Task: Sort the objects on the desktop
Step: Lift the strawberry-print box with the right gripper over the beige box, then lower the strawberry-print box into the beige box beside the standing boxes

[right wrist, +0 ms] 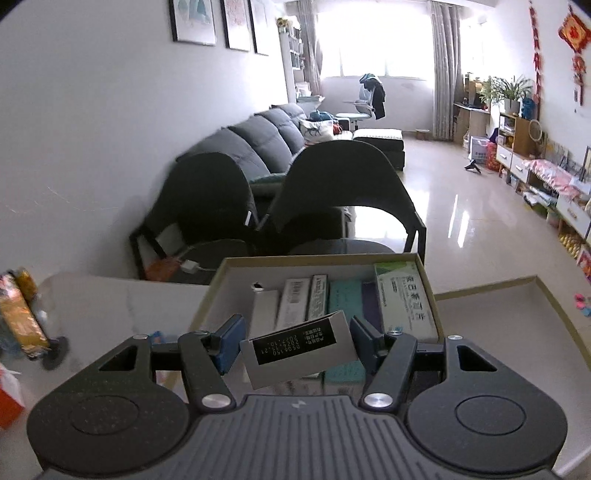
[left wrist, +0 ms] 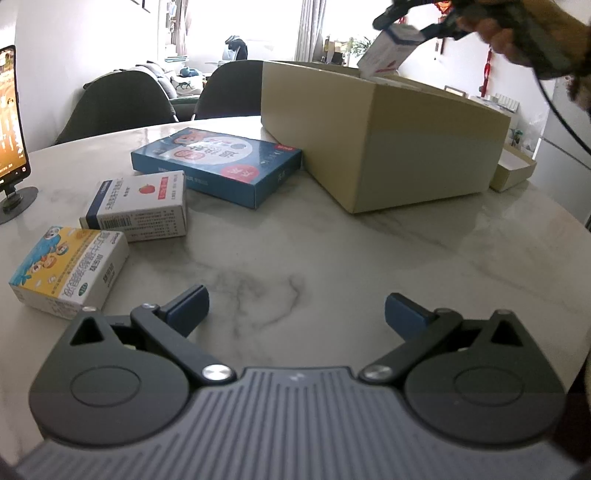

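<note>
My right gripper (right wrist: 297, 341) is shut on a small white medicine box (right wrist: 299, 349), which sits tilted between the blue pads with its black date label facing me. It hangs over the open beige cardboard box (right wrist: 317, 260), where several medicine boxes stand side by side. The left wrist view shows that gripper (left wrist: 406, 26) and the held box (left wrist: 384, 51) above the beige box (left wrist: 406, 147), at the top right. My left gripper (left wrist: 297, 314) is open, low over the marble table, with nothing between its fingers. A blue flat box (left wrist: 218, 164), a white apple-print box (left wrist: 140, 206) and a yellow cartoon box (left wrist: 66, 269) lie to its left.
A phone on a stand (left wrist: 11, 114) stands at the table's left edge. The beige lid (left wrist: 513, 171) lies behind the cardboard box on the right. Two dark chairs (right wrist: 332, 192) stand beyond the table's far edge. A green-white box (right wrist: 402, 299) fills the cardboard box's right side.
</note>
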{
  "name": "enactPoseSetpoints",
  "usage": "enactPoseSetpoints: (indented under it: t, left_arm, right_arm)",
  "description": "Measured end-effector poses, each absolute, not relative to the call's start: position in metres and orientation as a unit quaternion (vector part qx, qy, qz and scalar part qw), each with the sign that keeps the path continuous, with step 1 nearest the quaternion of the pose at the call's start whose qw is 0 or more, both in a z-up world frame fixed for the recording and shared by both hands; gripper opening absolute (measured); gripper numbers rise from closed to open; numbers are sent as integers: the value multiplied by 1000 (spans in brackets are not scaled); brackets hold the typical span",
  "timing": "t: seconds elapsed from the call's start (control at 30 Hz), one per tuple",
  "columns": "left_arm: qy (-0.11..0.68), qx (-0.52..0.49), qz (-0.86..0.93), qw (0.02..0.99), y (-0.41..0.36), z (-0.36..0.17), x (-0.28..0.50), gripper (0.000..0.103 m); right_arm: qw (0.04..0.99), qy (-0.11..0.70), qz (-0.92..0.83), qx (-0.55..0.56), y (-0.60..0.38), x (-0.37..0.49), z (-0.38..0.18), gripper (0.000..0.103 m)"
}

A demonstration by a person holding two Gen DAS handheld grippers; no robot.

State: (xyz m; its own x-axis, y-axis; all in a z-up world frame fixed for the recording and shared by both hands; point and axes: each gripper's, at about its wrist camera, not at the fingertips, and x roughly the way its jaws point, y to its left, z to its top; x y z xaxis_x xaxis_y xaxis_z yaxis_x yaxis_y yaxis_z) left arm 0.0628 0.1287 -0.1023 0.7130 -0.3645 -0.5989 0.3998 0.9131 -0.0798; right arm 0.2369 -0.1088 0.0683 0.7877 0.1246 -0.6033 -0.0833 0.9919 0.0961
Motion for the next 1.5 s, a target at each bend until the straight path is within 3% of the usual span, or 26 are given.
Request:
enactPoseSetpoints:
  t: [0.6,1.17,1.5]
  left_arm:
    - [316,16,-211,925,130,-102,63,103]
    - [315,13,-212,925,133,-102,64,103]
    - [315,11,-212,925,133,-102,64,103]
  right_arm:
    - [949,315,-32,-16,-94,309,30,65]
    - [920,392,-23,-12,-98,297,13,65]
    - [927,376,-9,1,-114,276,34,65]
